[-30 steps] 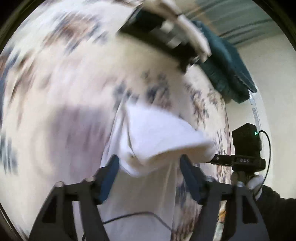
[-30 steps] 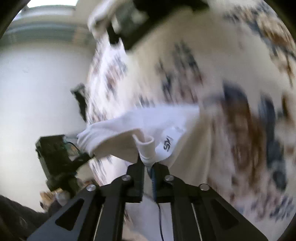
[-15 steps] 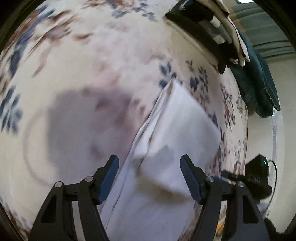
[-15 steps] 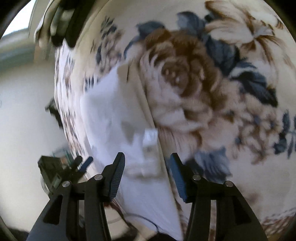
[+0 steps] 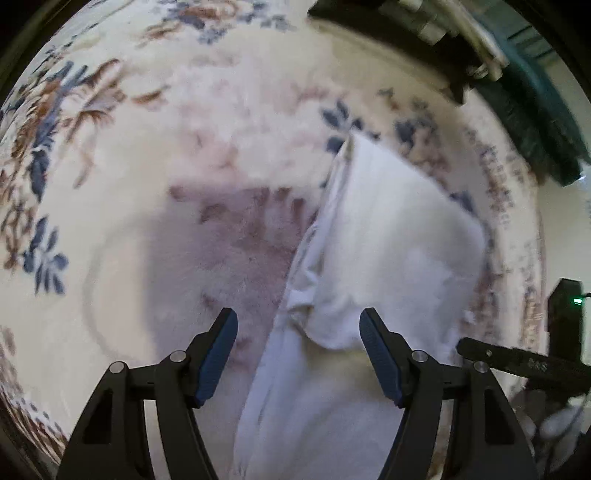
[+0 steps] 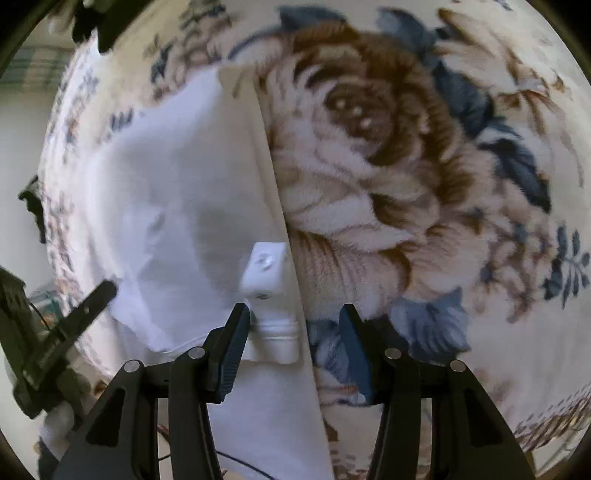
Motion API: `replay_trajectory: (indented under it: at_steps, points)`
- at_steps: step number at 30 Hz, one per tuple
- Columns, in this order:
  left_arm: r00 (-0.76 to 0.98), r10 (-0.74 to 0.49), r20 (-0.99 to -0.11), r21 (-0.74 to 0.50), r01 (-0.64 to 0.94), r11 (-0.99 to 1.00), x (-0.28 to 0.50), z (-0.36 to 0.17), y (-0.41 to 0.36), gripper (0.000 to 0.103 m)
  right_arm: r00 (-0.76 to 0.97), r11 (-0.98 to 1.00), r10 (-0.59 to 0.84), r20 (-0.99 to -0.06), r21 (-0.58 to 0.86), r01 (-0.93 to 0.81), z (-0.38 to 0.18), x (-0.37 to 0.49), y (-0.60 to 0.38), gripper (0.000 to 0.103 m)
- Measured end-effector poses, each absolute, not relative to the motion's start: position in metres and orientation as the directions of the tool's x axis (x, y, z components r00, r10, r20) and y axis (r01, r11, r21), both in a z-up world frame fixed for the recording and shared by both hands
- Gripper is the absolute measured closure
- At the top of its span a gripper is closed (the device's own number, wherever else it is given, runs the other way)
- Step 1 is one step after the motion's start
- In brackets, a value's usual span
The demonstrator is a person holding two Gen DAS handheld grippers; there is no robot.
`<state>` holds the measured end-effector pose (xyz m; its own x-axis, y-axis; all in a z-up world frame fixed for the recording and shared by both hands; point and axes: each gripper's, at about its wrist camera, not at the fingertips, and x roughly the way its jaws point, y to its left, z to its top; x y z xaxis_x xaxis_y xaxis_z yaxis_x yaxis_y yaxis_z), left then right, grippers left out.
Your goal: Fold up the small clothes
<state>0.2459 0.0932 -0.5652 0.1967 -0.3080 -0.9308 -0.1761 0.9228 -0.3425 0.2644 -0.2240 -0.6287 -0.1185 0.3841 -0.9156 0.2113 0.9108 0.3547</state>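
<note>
A small white garment (image 5: 388, 236) lies folded over on a floral blanket (image 5: 129, 184). My left gripper (image 5: 298, 332) is open and empty, its fingers either side of the garment's near folded edge. In the right wrist view the same white garment (image 6: 159, 184) lies flat, with a white label tab (image 6: 266, 266) by its right edge. My right gripper (image 6: 291, 325) is open and empty just above that tab and edge. The other gripper shows at the left edge of the right wrist view (image 6: 62, 332) and at the right of the left wrist view (image 5: 517, 362).
A stack of folded clothes (image 5: 443, 29) and a dark teal cloth (image 5: 535, 110) lie at the far end of the blanket. A large brown flower pattern (image 6: 369, 122) covers the blanket to the right of the garment.
One second ago my right gripper was shut on the garment and held it in the air. It has since laid the garment folded on the blanket and opened. The left gripper stayed open.
</note>
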Motion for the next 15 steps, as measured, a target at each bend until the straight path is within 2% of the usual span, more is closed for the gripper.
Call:
replay_trajectory:
  at_steps: [8,15]
  points:
    - [0.201,-0.378,-0.904,-0.420,-0.248,0.873,0.156,-0.526,0.123,0.037,-0.120,0.847,0.492,-0.862,0.442,0.296,-0.591,0.205,-0.272,0.050]
    - [0.015,-0.380,-0.925,-0.368,-0.286,0.885,0.075,-0.573,0.122,0.037,-0.208,0.811,0.551,-0.808,0.460,0.363,-0.616,0.085,-0.276,0.050]
